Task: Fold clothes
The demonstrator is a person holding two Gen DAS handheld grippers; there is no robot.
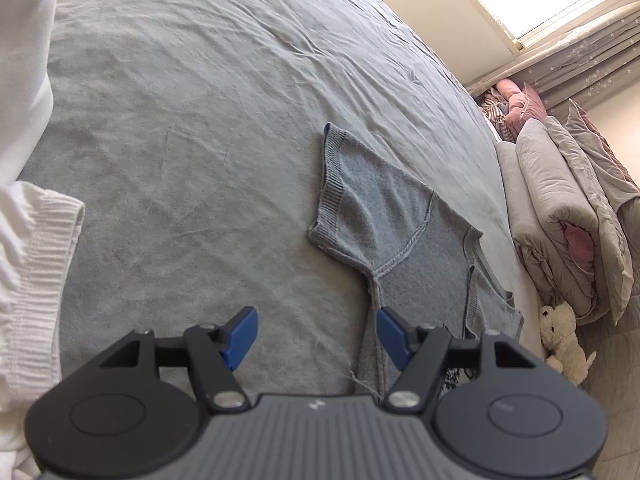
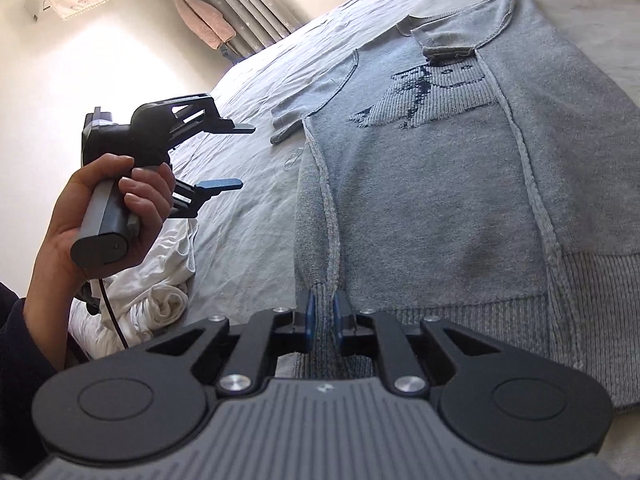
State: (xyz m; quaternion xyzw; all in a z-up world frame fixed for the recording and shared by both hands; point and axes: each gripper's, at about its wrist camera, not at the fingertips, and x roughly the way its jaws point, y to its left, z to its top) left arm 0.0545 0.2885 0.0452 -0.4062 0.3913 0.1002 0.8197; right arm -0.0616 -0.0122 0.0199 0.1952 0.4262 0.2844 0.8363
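Note:
A grey knitted sweater (image 2: 440, 184) with a dark animal pattern lies flat, seams out, on the grey bed sheet (image 2: 248, 208). My right gripper (image 2: 323, 314) is shut on the ribbed hem at the sweater's lower left corner, where the side seam ends. In the left wrist view one short sleeve (image 1: 360, 204) lies spread out ahead of my left gripper (image 1: 318, 332), which hovers open with only sheet between its blue pads; its right pad (image 1: 392, 332) is over the sweater's side edge. The right wrist view shows the left gripper (image 2: 236, 156) open in a person's hand (image 2: 100, 208), left of the sweater.
White clothes (image 1: 28, 260) are bunched at the bed's left side, also visible in the right wrist view as a white heap (image 2: 152, 292). Folded grey and pink duvets (image 1: 560, 220) and a white plush toy (image 1: 564, 336) lie beyond the sweater. Wide bare sheet (image 1: 200, 100) stretches to the left.

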